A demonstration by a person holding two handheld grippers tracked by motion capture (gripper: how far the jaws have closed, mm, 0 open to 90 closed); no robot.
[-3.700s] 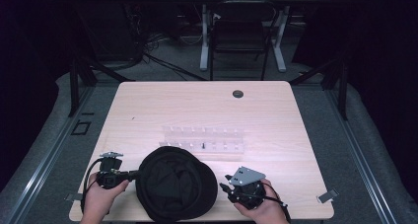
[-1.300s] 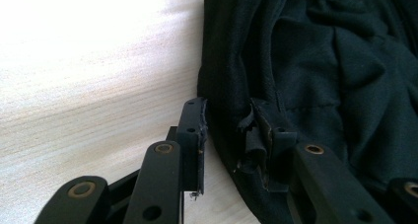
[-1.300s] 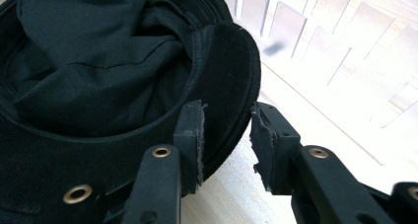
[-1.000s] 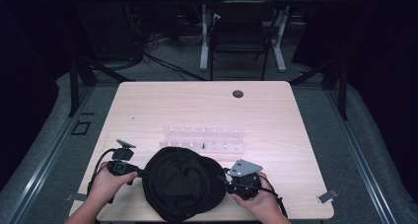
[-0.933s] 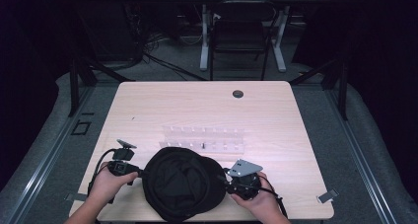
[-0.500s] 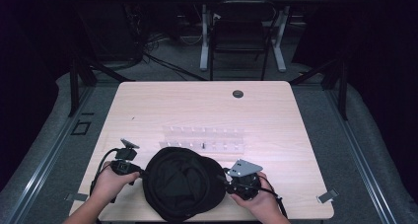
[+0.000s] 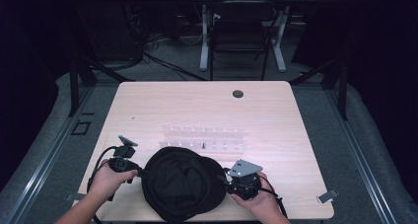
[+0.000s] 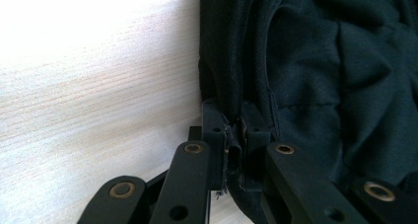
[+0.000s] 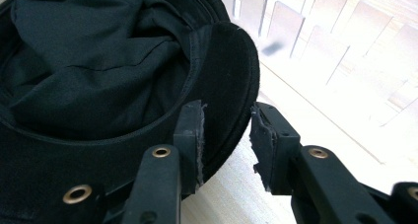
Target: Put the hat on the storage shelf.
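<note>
A black cloth hat lies upside down near the front edge of the table, between my two grippers. My left gripper is at its left edge. In the left gripper view its jaws have just been closing, and the left gripper is shut on the hat's stitched rim. My right gripper is at the hat's right side. In the right gripper view the stiff brim runs between the jaws of the right gripper. One pad is beside the brim and the other stands apart from it.
A clear plastic rack with several slots lies just behind the hat, mid-table; it also appears as the rack beyond the brim. A dark round grommet sits near the light wooden table's far edge. A chair and desk legs stand beyond.
The left hand has edged in against the hat's left rim and the hat has shifted a little to the right since the oldest frame. The right hand has stayed put.
</note>
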